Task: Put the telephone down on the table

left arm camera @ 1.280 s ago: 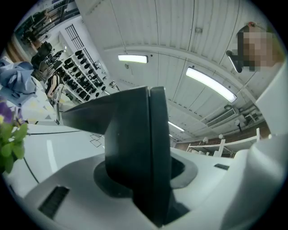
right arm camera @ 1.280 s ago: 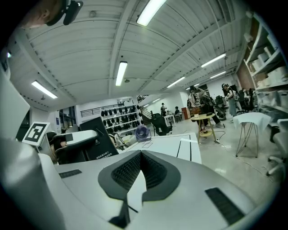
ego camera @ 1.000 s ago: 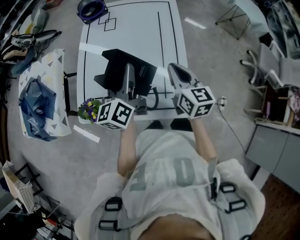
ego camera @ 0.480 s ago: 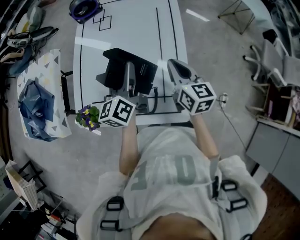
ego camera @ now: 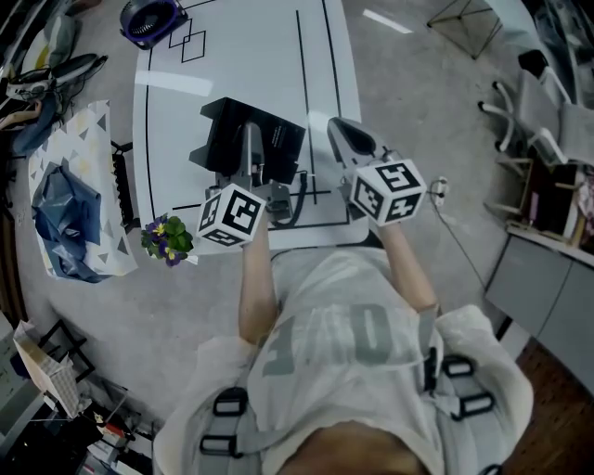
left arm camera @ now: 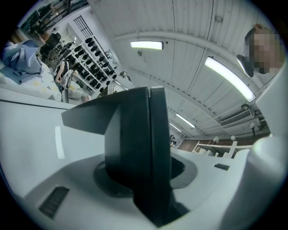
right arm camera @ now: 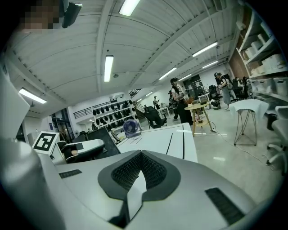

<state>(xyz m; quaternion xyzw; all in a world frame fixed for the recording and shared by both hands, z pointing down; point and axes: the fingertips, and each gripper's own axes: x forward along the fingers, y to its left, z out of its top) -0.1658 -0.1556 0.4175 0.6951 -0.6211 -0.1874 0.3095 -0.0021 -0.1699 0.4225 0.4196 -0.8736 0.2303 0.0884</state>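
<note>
The black telephone (ego camera: pixel 243 139) is over the near part of the white table (ego camera: pixel 241 65), tilted; whether it touches the tabletop I cannot tell. My left gripper (ego camera: pixel 254 153) is shut on it. In the left gripper view the telephone (left arm camera: pixel 135 148) stands as a dark slab clamped between the two pale jaws. A black cord (ego camera: pixel 303 189) curls beside it. To the right, my right gripper (ego camera: pixel 349 139) hovers over the table's near right part, shut with nothing in it. Its pads (right arm camera: pixel 155 173) meet in the right gripper view.
Black tape lines cross the table. A blue fan (ego camera: pixel 153 19) sits at its far left corner. Purple flowers (ego camera: pixel 165 239) stand off the near left edge, beside a patterned cover with a blue bag (ego camera: pixel 65 199). Chairs (ego camera: pixel 529 121) and a cabinet stand to the right.
The head view has drifted, so table and flowers sit a little further left. Both grippers and the held telephone have barely moved relative to the table.
</note>
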